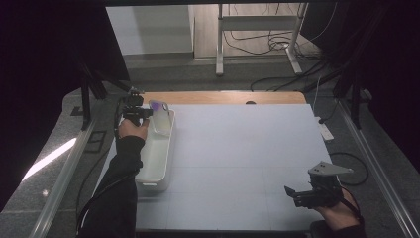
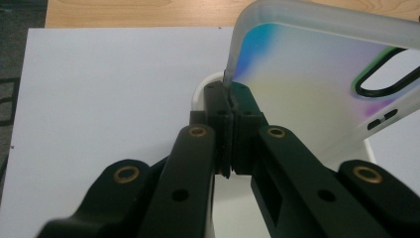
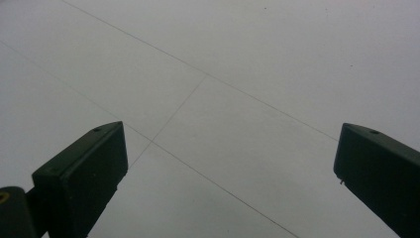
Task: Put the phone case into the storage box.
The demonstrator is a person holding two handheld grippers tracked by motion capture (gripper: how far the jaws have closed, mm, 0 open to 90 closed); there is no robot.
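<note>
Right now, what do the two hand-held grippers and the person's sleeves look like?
Both are black. The left hand-held gripper has blocky jaws on arms with brass-ringed holes. The right hand-held gripper has a grey three-cornered plate on top. The left sleeve is black and long, and a dark cable trails beside it.

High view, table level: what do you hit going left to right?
Left gripper → phone case pinched in it, over the white bin's far end → bare white table → right gripper, open, near the table's front right.
</note>
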